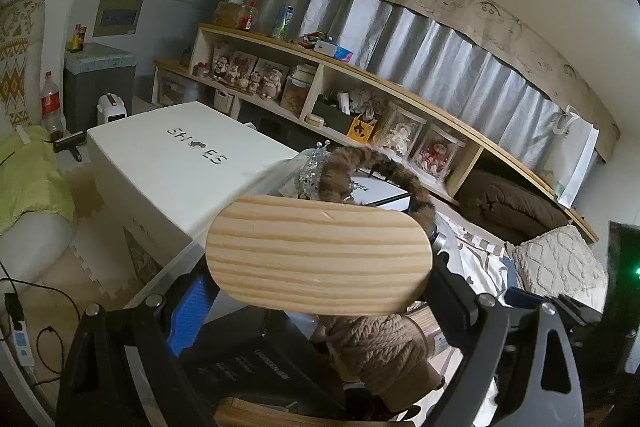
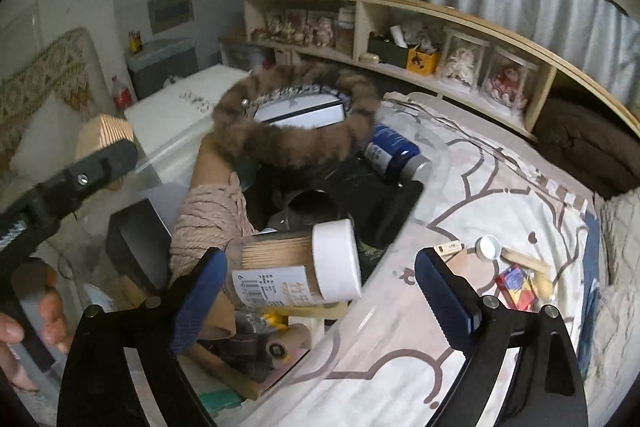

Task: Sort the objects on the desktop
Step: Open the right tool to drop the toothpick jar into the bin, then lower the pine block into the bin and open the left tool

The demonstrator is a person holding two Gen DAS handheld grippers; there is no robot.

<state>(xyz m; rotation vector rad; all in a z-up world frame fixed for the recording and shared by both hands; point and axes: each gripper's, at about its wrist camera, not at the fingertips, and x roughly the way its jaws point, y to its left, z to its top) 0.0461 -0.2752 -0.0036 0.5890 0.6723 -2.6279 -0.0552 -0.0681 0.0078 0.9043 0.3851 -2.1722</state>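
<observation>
My left gripper (image 1: 316, 287) is shut on an oval pale wooden board (image 1: 320, 259), held flat-on in front of the camera. In the right wrist view the same board (image 2: 106, 137) shows at the left, raised over a clear storage bin. My right gripper (image 2: 322, 291) stands open over that bin. A jar of bamboo sticks with a white lid (image 2: 304, 267) lies tilted between its fingers, with a wide gap to the right pad (image 2: 444, 299). In the bin lie a ball of beige yarn (image 2: 208, 223), a brown furry headband (image 2: 296, 119) and a black tray (image 2: 372, 211).
A blue bottle (image 2: 394, 151) lies on the patterned sheet beside the tray. Small items sit at the right: a white cap (image 2: 490, 247), a wooden stick (image 2: 524, 259), a colourful packet (image 2: 516, 285). A white shoe box (image 1: 180, 163) stands behind; shelves (image 1: 360, 75) line the wall. A person's hand (image 2: 40, 315) is at the left.
</observation>
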